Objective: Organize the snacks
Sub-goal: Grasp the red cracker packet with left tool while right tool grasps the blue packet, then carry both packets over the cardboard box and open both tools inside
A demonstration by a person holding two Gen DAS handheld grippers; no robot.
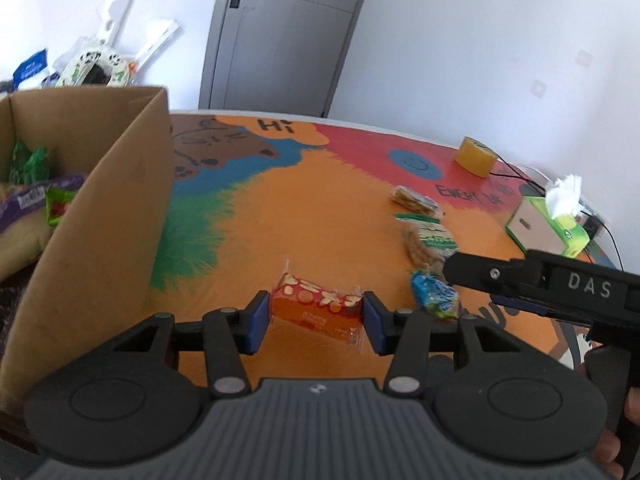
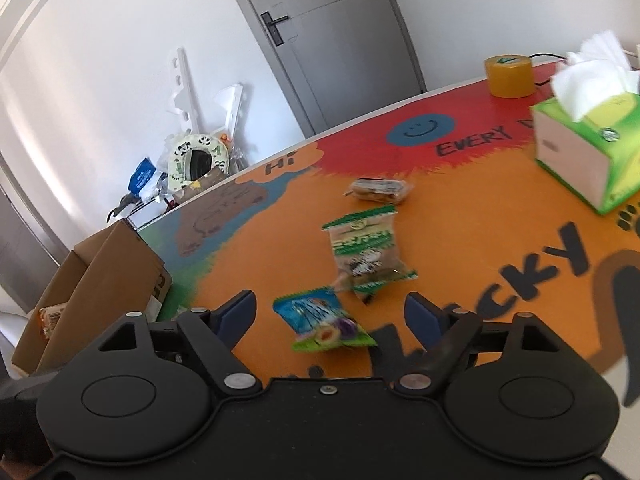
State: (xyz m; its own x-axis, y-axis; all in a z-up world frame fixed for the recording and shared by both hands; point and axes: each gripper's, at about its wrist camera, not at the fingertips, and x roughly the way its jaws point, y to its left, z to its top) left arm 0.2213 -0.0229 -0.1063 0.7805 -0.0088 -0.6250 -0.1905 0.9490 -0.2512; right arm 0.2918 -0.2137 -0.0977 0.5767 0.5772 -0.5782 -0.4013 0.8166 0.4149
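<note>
My left gripper [image 1: 316, 316] is shut on an orange-red snack packet [image 1: 316, 306], held above the table beside the cardboard box [image 1: 100, 208]. The box holds several snacks [image 1: 44, 204]. My right gripper [image 2: 330, 310] is open above a blue-green snack packet [image 2: 322, 322], which lies between its fingers. A green-white packet [image 2: 366, 252] and a brown cracker packet [image 2: 378, 191] lie farther on. In the left wrist view the blue packet [image 1: 434, 292], green-white packet [image 1: 430, 240] and cracker packet [image 1: 416, 200] lie to the right, under the right gripper's finger [image 1: 520, 280].
A colourful painted table [image 1: 320, 208] carries a green tissue box [image 2: 592, 152] and a roll of yellow tape [image 2: 510, 76] at the far right. Cables run behind them. A grey door [image 1: 280, 36] and clutter [image 1: 96, 64] stand behind the table.
</note>
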